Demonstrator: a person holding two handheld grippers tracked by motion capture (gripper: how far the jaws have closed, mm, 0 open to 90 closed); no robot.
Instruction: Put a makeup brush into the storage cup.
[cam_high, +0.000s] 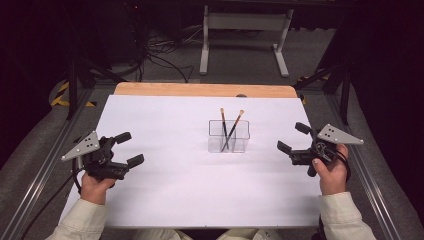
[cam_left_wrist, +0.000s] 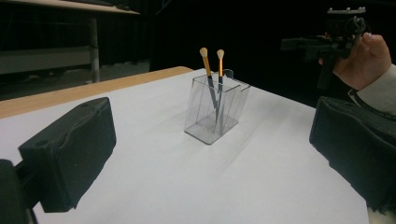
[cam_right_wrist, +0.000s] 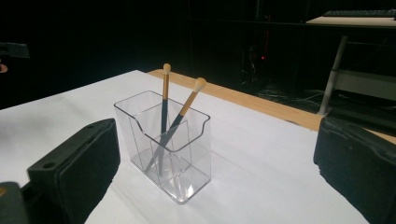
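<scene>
With both your left hand-held gripper (cam_high: 129, 149) and right hand-held gripper (cam_high: 293, 137) gaping empty, pinch the light, thin, likely slippery brushes (cam_right_wrist: 173, 122) mid-handle above the clear holder (cam_right_wrist: 187, 158).

No readable text or labels.

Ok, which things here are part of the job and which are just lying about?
In the job:
clear holder with dividers, mid-table
two brushes standing crossed inside it
left gripper, jaws open, empty
right gripper, jaws open, empty

Just about:
white table cover
wooden table edge
white stand on the floor behind
</scene>
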